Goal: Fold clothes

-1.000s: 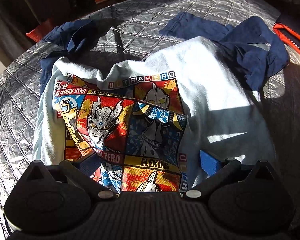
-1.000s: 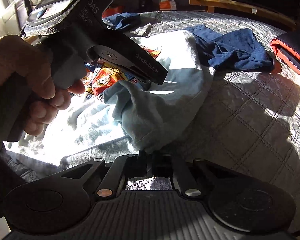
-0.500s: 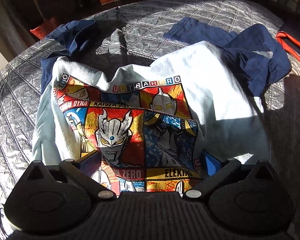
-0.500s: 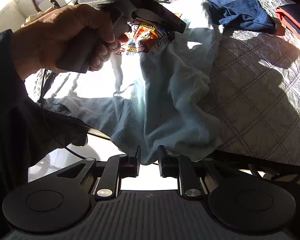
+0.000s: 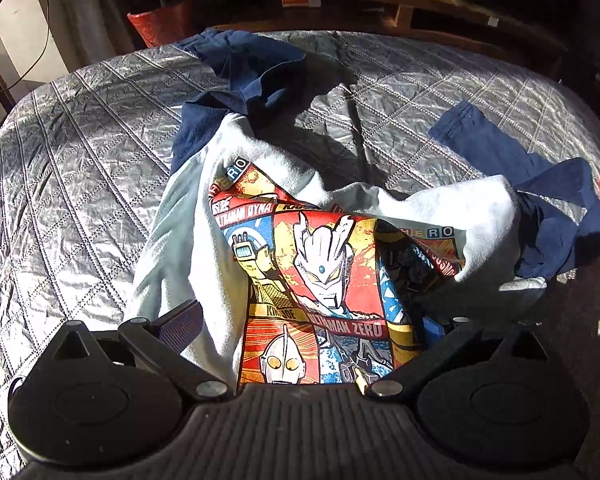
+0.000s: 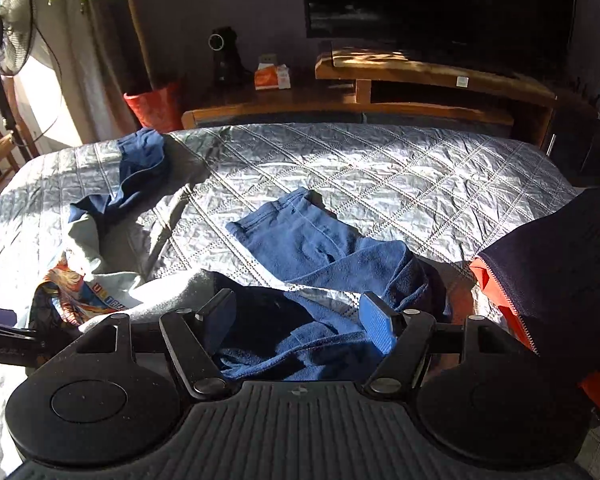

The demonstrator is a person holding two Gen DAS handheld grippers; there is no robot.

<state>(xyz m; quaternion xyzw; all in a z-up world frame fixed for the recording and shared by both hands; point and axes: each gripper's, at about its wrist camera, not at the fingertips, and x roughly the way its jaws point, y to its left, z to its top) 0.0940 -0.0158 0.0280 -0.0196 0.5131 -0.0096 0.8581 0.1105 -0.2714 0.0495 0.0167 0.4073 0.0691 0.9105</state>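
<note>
Quilt [image 6: 380, 184] bare beyond blue garment [image 6: 320, 248].

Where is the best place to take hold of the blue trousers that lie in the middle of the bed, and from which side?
Probably the blue trousers are best taken at the flat waistband end at the far left, with the tongs coming from above. That edge lies spread and bare on the quilt; the near part is bunched.

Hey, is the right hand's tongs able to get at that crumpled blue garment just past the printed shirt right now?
Probably yes. The right tongs are opening with nothing gripped, and the crumpled blue garment lies on the grey quilted cover directly below and ahead of them, with nothing on top of it.
</note>
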